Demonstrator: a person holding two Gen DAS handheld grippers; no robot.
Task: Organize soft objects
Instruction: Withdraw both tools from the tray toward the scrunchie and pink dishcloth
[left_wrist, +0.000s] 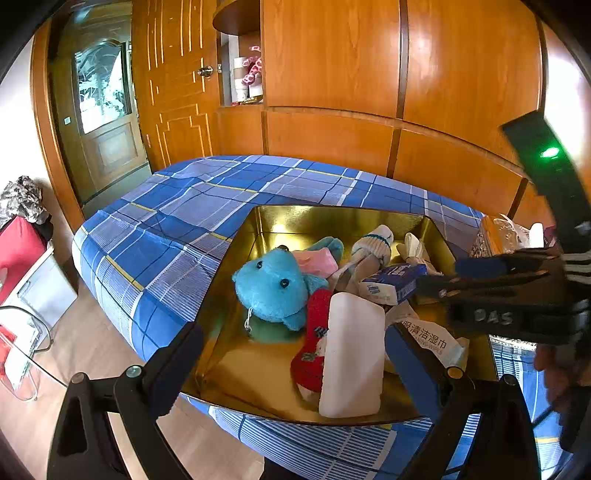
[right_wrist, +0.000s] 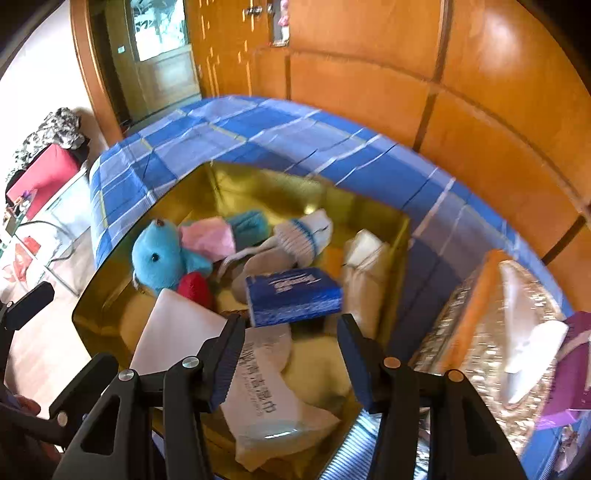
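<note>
A gold box (left_wrist: 236, 236) (right_wrist: 110, 295) sits on the blue plaid bed. In it lie a blue plush toy (left_wrist: 273, 288) (right_wrist: 159, 258), a red sock (left_wrist: 314, 339), a pink cloth (left_wrist: 317, 260), a white striped sock (left_wrist: 376, 240) (right_wrist: 303, 236), a white block (left_wrist: 351, 354) (right_wrist: 173, 332), a blue tissue pack (left_wrist: 395, 284) (right_wrist: 291, 295) and a wet-wipes pack (left_wrist: 428, 336) (right_wrist: 266, 391). My left gripper (left_wrist: 295, 365) is open over the box's near edge. My right gripper (right_wrist: 291, 350) is open just behind the tissue pack; it also shows in the left wrist view (left_wrist: 436, 282), fingertips at the pack.
A glittery tissue box (right_wrist: 491, 332) stands on the bed right of the gold box, with a purple item (right_wrist: 569, 369) beside it. Wooden wardrobe panels (left_wrist: 332, 74) rise behind the bed. A red case (left_wrist: 18, 247) and a glass table (left_wrist: 22, 343) stand on the floor left.
</note>
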